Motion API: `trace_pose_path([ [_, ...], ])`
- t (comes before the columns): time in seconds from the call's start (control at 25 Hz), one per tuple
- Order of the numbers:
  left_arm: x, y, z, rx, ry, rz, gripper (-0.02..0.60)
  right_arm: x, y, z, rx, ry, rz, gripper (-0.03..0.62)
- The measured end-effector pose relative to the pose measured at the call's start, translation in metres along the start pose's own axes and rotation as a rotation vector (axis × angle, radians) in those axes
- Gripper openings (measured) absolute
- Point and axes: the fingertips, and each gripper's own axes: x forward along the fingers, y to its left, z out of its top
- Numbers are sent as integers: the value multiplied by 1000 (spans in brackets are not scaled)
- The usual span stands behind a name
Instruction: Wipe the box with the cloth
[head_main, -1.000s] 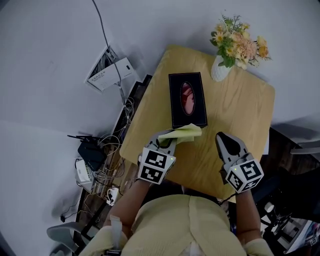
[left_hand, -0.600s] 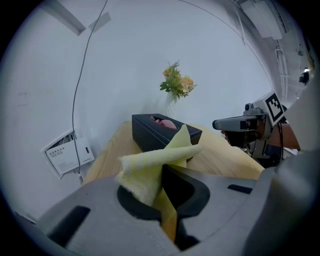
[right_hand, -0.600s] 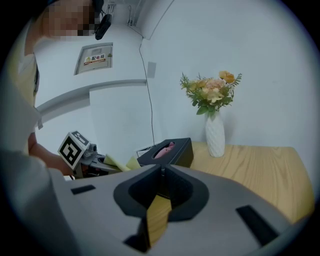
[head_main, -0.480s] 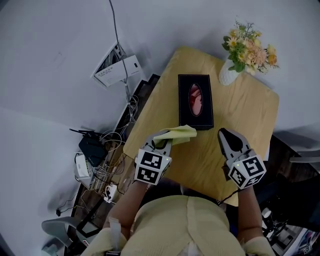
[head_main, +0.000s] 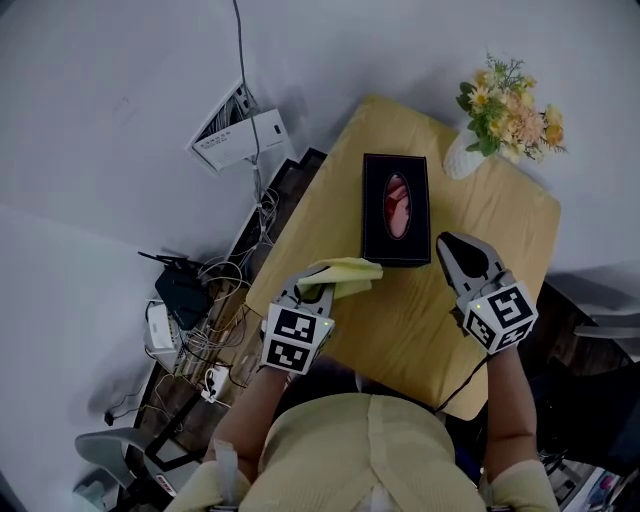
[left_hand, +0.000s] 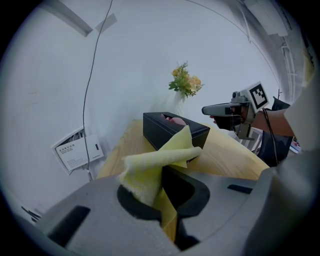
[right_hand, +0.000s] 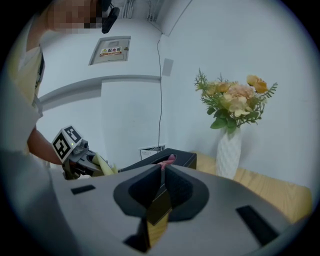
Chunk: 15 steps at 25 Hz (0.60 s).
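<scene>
A white wall panel (head_main: 240, 135) left of the surface (head_main: 490, 220) carries a small printed label, but its print is too small to read. The box (head_main: 378, 215) is plain black with no visible brand, and something pink shows in its oval top opening. Each tongs' cube bears only black-and-white square markers.

The left tongs (head_main: 305, 285) are clenched on the yellow cloth (head_main: 340, 277) and point forward and downward from the near left edge of the surface. The bare forearm rises from below. The cloth's free end drapes toward the box's near left corner; whether it touches cannot be told.

The right tongs (head_main: 452, 245) are pressed together with nothing between them. They are held more nearly level on an outstretched forearm, with the tips just beside the box's near right corner.

The box lies lengthwise in the middle of the surface — a white vase (head_main: 462, 160) of flowers stands near its far right corner.
</scene>
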Motion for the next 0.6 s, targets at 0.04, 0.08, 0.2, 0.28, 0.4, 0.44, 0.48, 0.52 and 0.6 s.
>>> trace_pose_path([
  [0.04, -1, 2, 0, 5, 2, 10, 25, 5, -4, 3, -15, -4, 12, 43],
  [0.08, -3, 4, 0, 10, 4, 21, 25, 11, -10, 5, -27, -9, 20, 43],
  [0.2, -6, 8, -1, 2, 6, 28, 25, 30, -27, 15, -46, -20, 31, 43],
  [0.28, -9, 7, -2, -8, 1, 8, 25, 46, -36, 24, -55, -24, 45, 43],
  [0.4, -10, -6, -1, 5, -10, -52, 25, 72, -47, 35, -73, -44, 62, 73],
  [0.44, -11, -14, 0, 14, -12, -85, 25, 80, -49, 37, -82, -51, 64, 126],
  [0.48, -11, -23, 0, 27, -11, -121, 25, 88, -50, 37, -91, -53, 66, 150],
  [0.52, -10, -34, 0, 43, -5, -156, 25, 95, -51, 35, -100, -50, 68, 163],
  [0.6, -4, -54, -3, 68, 15, -214, 25, 107, -55, 33, -99, -43, 72, 200],
])
